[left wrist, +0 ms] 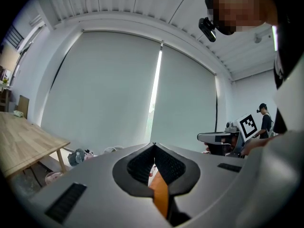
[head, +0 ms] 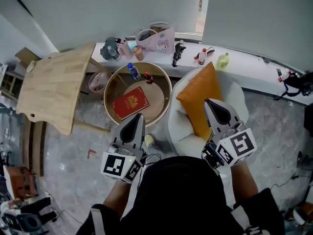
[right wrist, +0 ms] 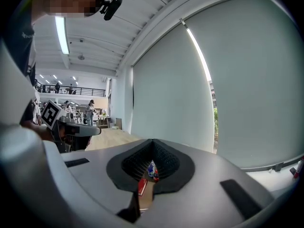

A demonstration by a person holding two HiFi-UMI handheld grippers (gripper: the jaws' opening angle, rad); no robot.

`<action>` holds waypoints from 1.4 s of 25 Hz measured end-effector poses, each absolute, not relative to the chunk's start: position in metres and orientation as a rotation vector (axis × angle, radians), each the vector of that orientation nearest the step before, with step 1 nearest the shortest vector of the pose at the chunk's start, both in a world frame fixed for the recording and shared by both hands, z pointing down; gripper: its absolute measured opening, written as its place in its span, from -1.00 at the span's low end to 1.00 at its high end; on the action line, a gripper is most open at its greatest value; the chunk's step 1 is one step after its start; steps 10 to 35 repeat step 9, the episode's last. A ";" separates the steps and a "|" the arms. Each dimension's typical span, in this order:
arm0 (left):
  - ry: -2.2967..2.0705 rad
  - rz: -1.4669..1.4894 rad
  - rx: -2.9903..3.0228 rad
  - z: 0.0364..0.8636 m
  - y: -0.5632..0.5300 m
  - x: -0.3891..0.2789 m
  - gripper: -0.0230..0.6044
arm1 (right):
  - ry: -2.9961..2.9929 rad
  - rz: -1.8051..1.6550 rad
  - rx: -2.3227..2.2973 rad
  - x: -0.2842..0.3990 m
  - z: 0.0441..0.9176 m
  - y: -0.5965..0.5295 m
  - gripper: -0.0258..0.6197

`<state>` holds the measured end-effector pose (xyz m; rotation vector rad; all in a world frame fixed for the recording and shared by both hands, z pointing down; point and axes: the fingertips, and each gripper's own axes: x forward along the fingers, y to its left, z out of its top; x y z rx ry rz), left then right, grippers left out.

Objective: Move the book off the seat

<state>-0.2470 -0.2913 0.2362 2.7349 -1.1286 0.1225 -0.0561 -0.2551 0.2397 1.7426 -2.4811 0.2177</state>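
Note:
The red book (head: 130,103) lies flat on the round wooden side table (head: 161,109), left of the white armchair (head: 235,96). An orange cushion (head: 200,99) leans on the chair's seat. Both grippers are held up in the air near the person's chest and carry nothing. The left gripper (head: 138,115) hangs over the table's near rim with its jaws together. The right gripper (head: 208,102) hovers over the cushion, jaws together too. In the left gripper view the shut gripper (left wrist: 154,146) shows a sliver of cushion (left wrist: 160,196). Below the tips of the right gripper (right wrist: 153,141) a sliver of the book (right wrist: 142,186) shows.
A blue bottle (head: 131,71) and a small red bottle (head: 148,77) stand at the round table's far side. A light wooden table (head: 54,84) fills the left. The window sill (head: 244,70) carries a bag, toys and bottles. Cables and gear lie on the floor at the right.

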 end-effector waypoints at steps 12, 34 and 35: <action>-1.132 0.096 2.776 0.229 -0.273 -0.238 -0.88 | -2.487 0.184 1.744 -0.045 0.233 -0.237 -0.89; -1.132 0.096 2.776 0.229 -0.273 -0.238 -0.88 | -2.487 0.184 1.744 -0.045 0.233 -0.237 -0.89; -1.132 0.096 2.776 0.229 -0.273 -0.238 -0.88 | -2.487 0.184 1.744 -0.045 0.233 -0.237 -0.89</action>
